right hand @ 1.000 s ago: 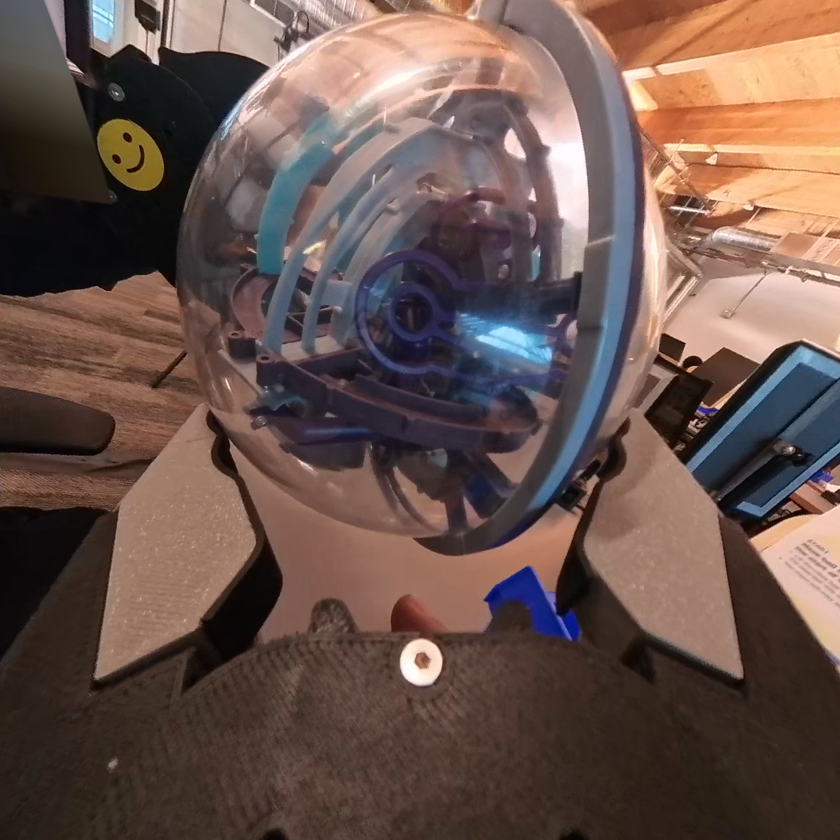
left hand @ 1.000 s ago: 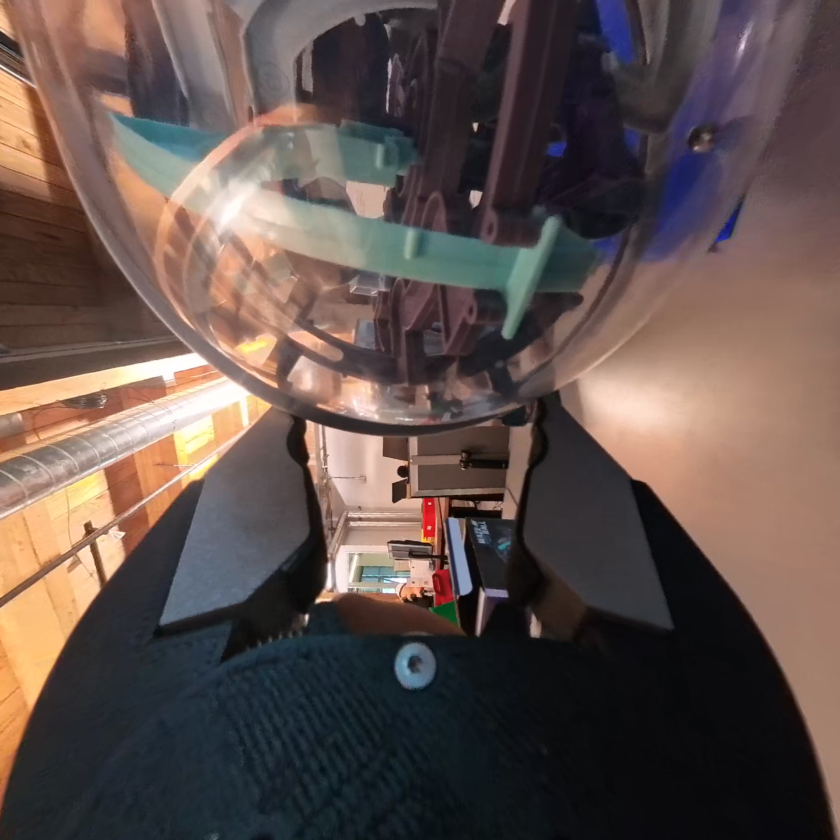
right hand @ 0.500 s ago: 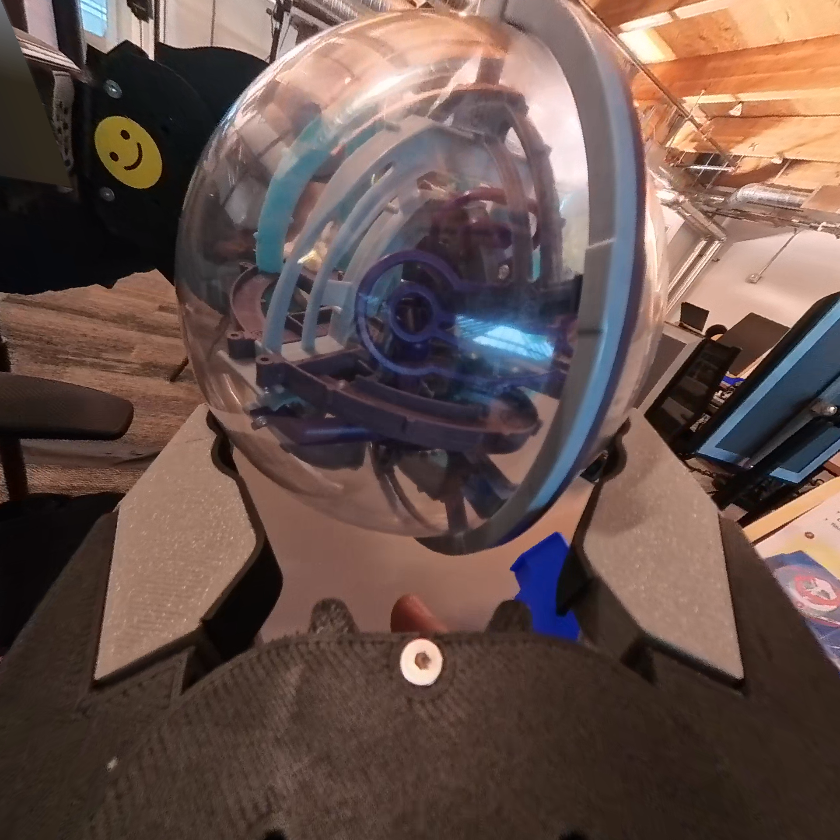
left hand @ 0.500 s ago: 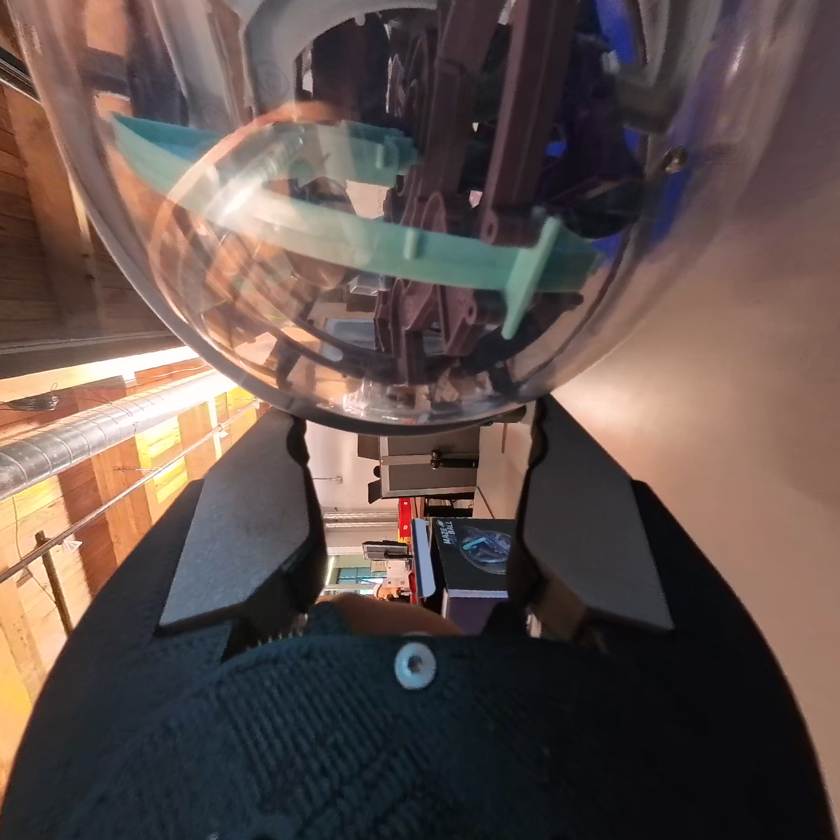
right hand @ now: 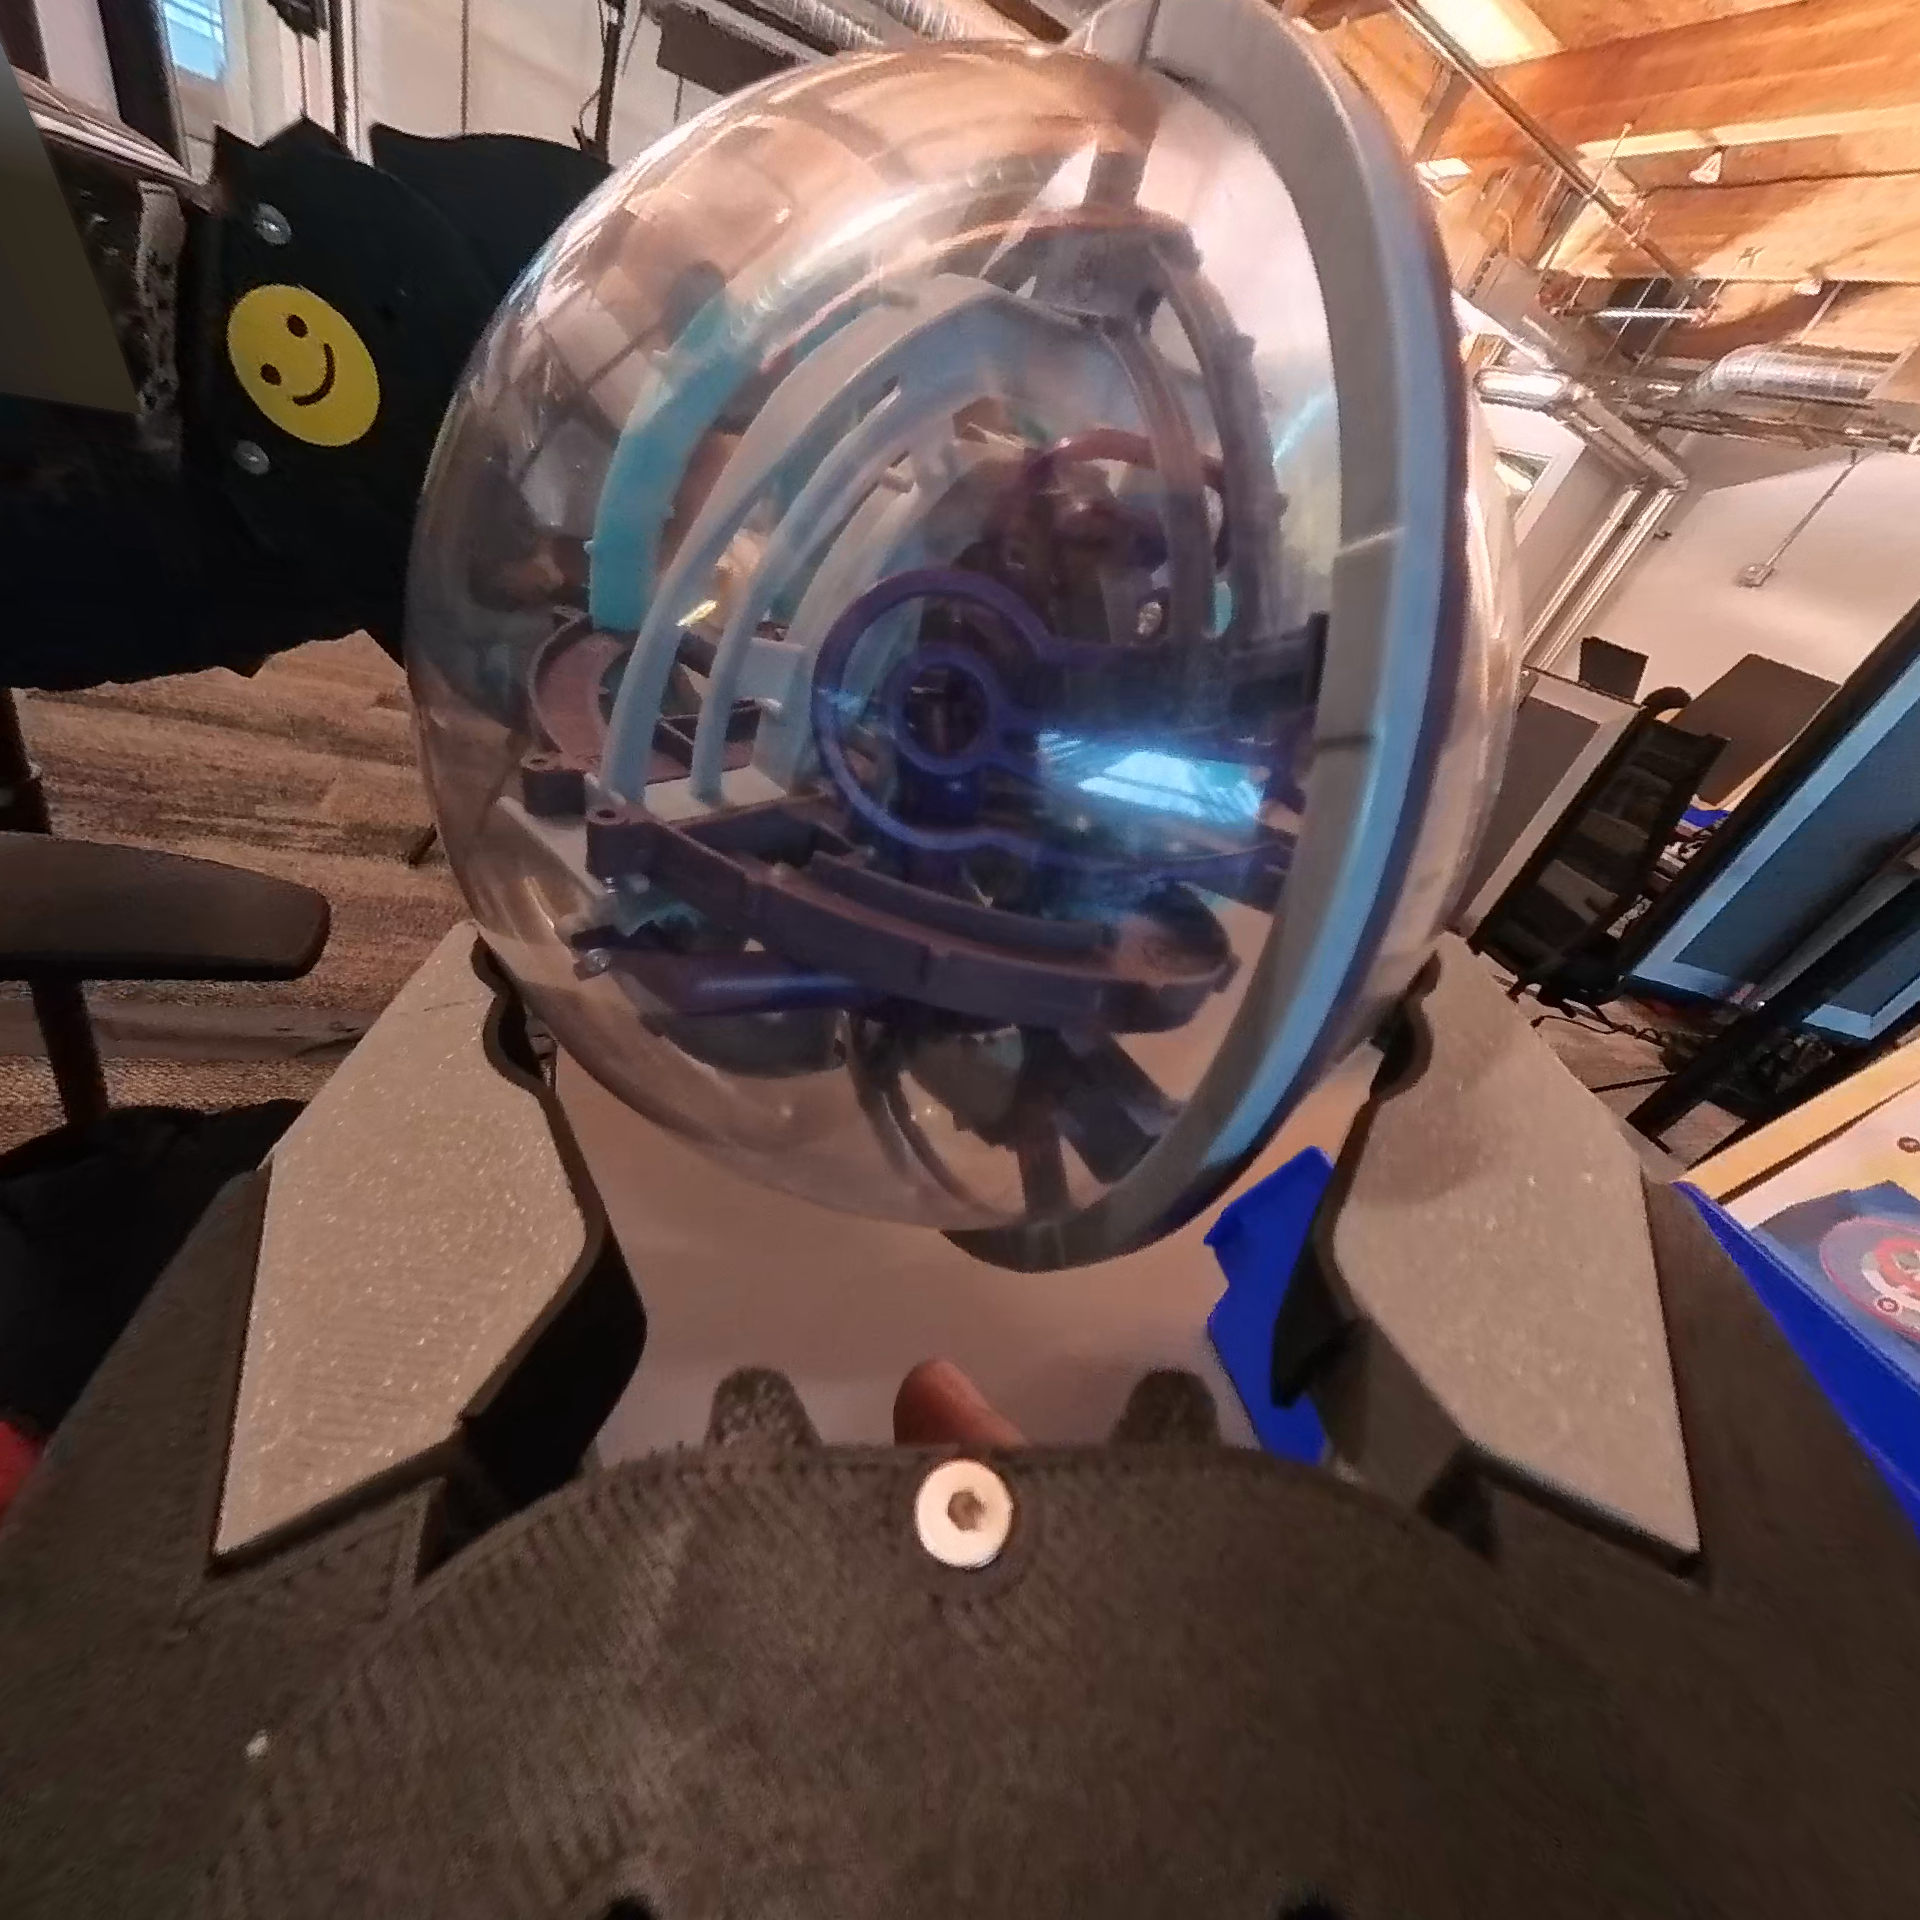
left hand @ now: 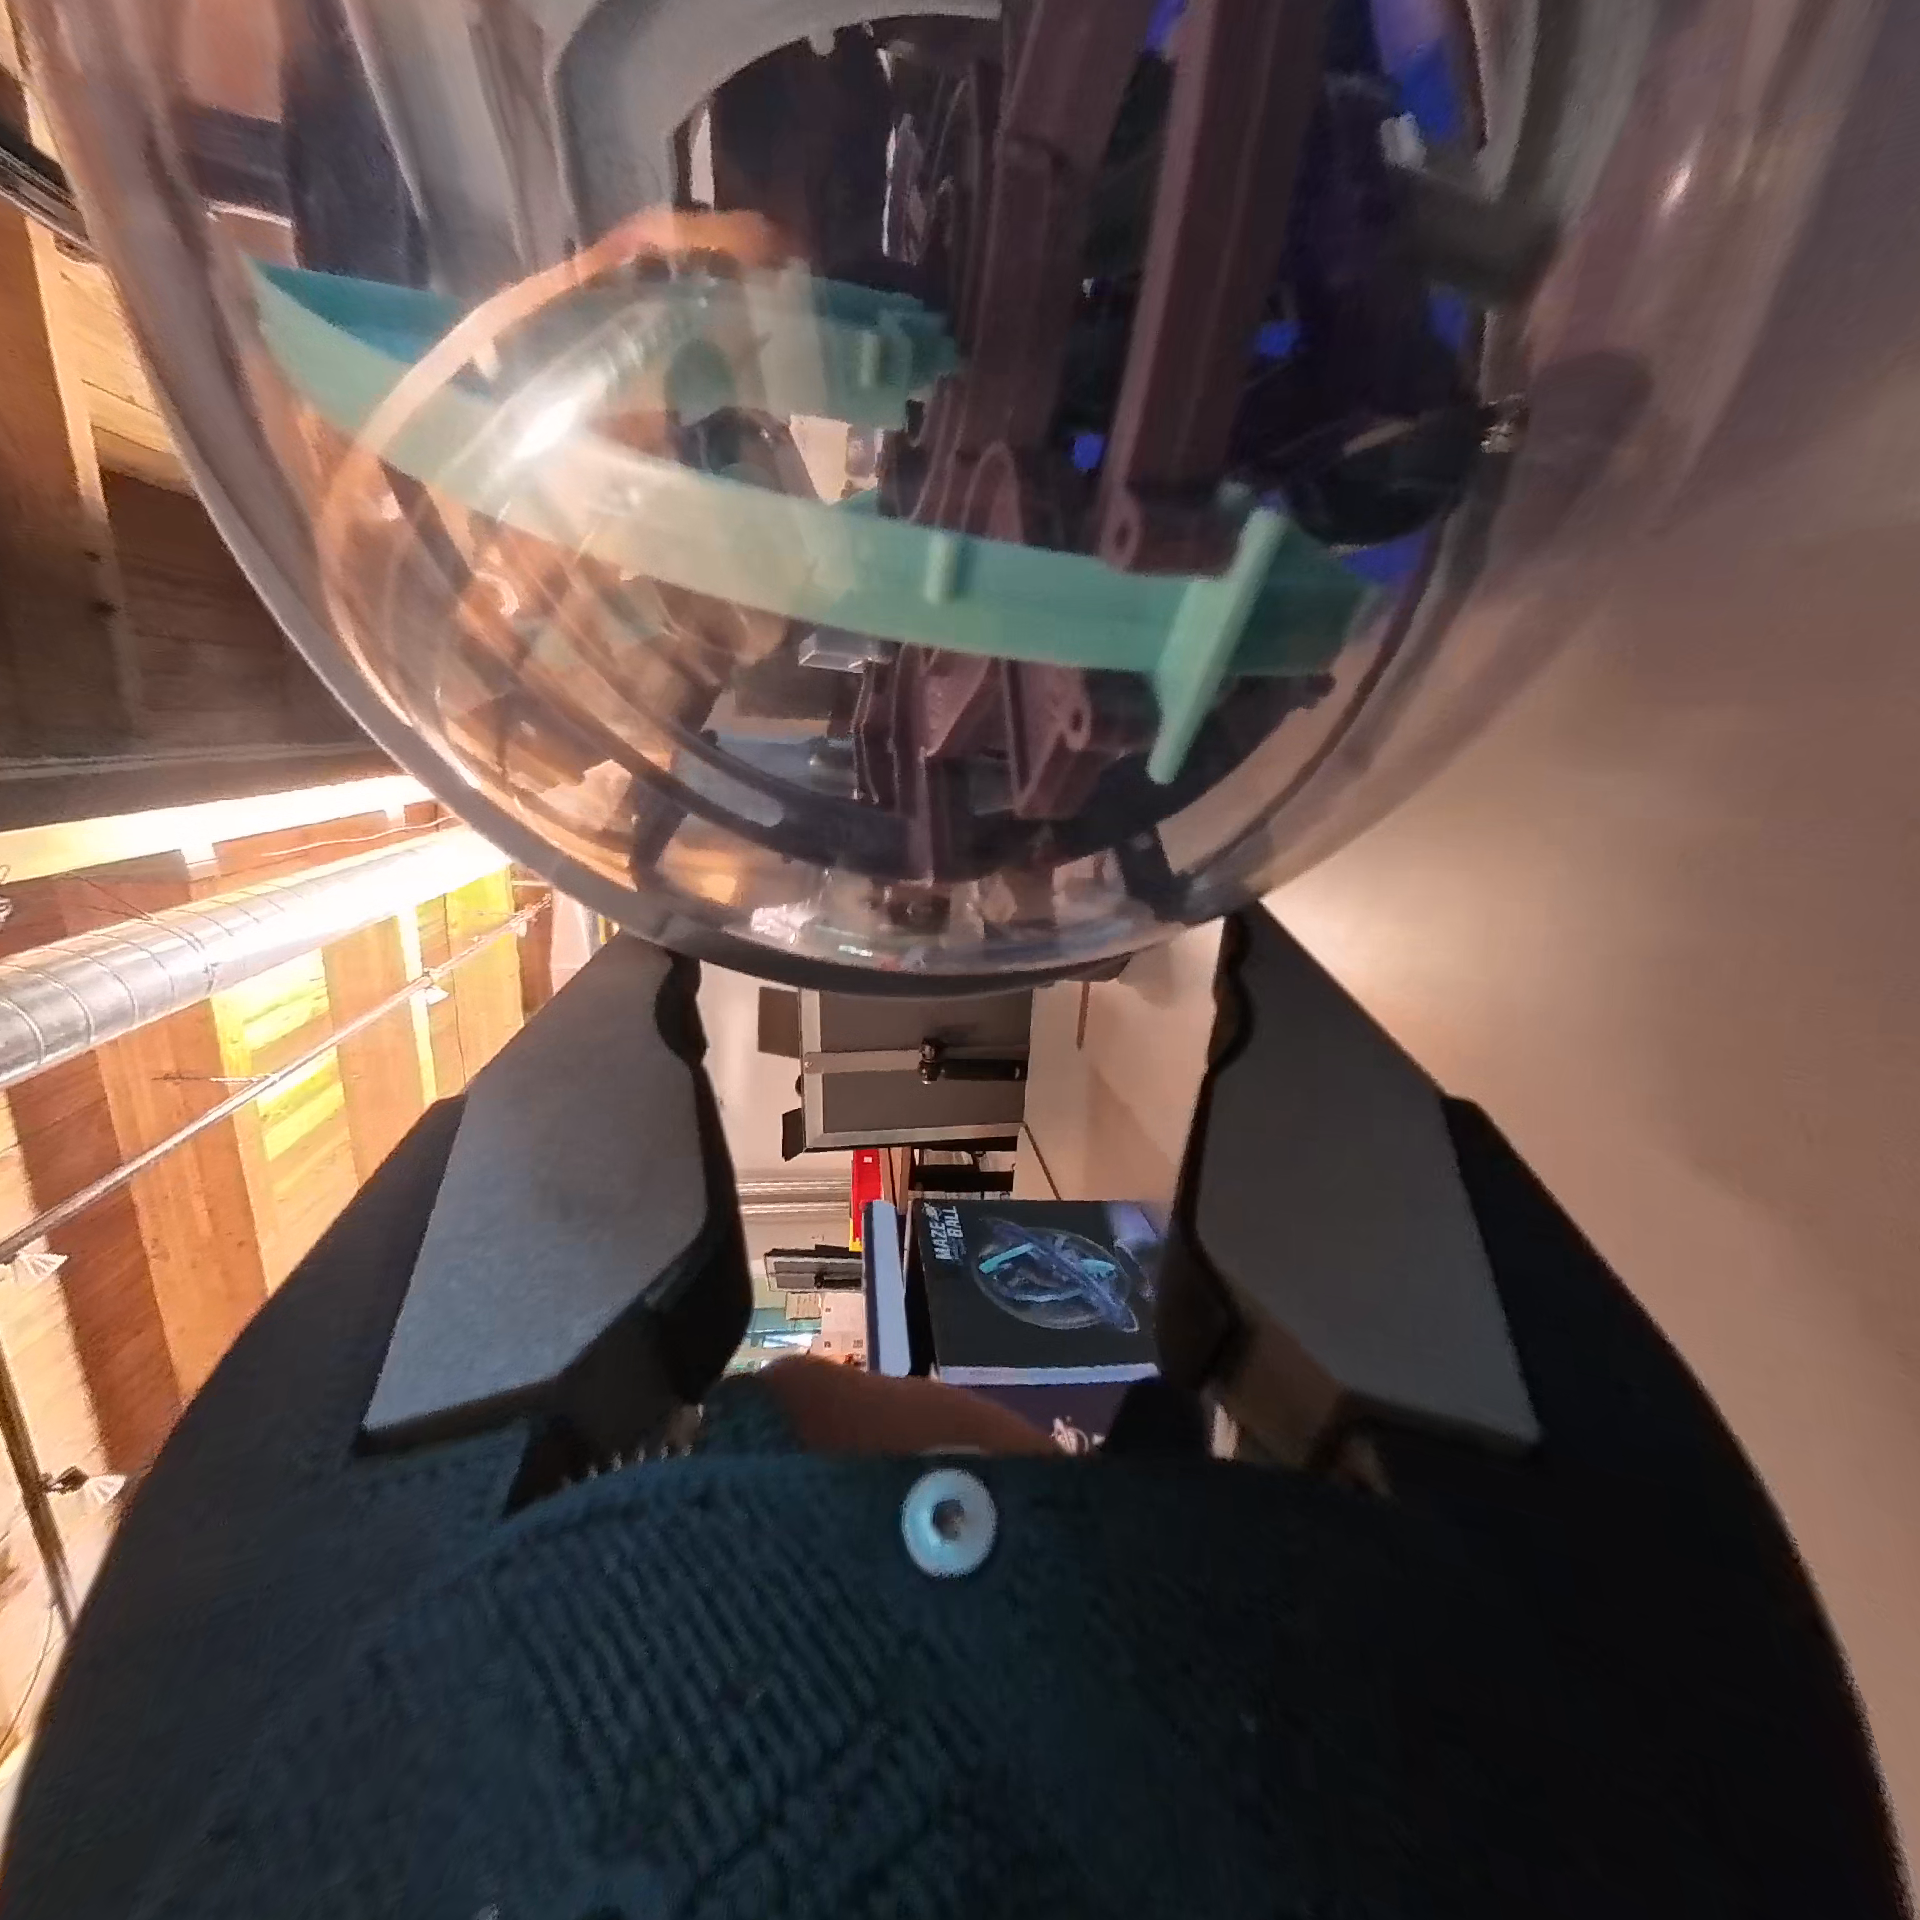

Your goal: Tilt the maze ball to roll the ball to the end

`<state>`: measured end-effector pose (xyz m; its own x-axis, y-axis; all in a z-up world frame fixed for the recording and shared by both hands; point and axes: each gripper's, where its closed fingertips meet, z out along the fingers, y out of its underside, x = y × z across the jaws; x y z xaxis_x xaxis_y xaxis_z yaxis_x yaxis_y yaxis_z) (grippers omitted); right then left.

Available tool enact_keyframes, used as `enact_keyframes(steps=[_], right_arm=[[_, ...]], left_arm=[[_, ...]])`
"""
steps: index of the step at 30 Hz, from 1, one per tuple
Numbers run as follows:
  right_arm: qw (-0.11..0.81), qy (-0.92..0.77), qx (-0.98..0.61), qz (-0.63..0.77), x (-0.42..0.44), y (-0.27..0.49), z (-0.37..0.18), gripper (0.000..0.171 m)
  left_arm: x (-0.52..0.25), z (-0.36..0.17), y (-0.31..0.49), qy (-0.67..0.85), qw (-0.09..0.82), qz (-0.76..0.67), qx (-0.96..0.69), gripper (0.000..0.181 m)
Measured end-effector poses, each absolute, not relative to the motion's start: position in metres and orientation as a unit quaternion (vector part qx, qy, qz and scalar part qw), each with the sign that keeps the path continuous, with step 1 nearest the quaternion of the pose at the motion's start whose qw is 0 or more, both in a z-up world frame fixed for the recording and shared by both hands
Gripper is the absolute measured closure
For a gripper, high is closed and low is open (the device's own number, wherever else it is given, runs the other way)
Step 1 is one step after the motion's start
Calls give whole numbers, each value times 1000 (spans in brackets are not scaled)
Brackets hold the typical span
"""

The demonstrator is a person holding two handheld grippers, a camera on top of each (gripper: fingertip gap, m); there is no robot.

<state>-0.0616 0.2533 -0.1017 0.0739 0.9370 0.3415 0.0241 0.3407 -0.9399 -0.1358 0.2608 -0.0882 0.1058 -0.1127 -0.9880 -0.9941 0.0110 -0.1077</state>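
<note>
With my left hand-held gripper [left hand: 951, 935] and right hand-held gripper [right hand: 940, 899] each pinching the maze ball [right hand: 956, 623] aloft between them, a sharp tilt could, I judge, slip the smooth shell free.

Maze ball [right hand: 956, 665]: clear plastic sphere, grey-and-blue band round its seam, standing near upright on the right. Inside, a tangle of tracks: pale blue arcs, purple ring at centre, dark purple ramps below. From the other side [left hand: 831, 468], teal strips crossed brown uprights. Small metal ball [right hand: 1148, 620] sat right of the ring. Sphere was held clear of the surface
</note>
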Motion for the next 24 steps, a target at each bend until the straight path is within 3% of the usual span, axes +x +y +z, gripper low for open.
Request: enact_keyframes(steps=[24], right_arm=[[585,-550,-452,389,-52,255,-122,14]], left_arm=[[-126,-113,265,512,499,409,-566,84]])
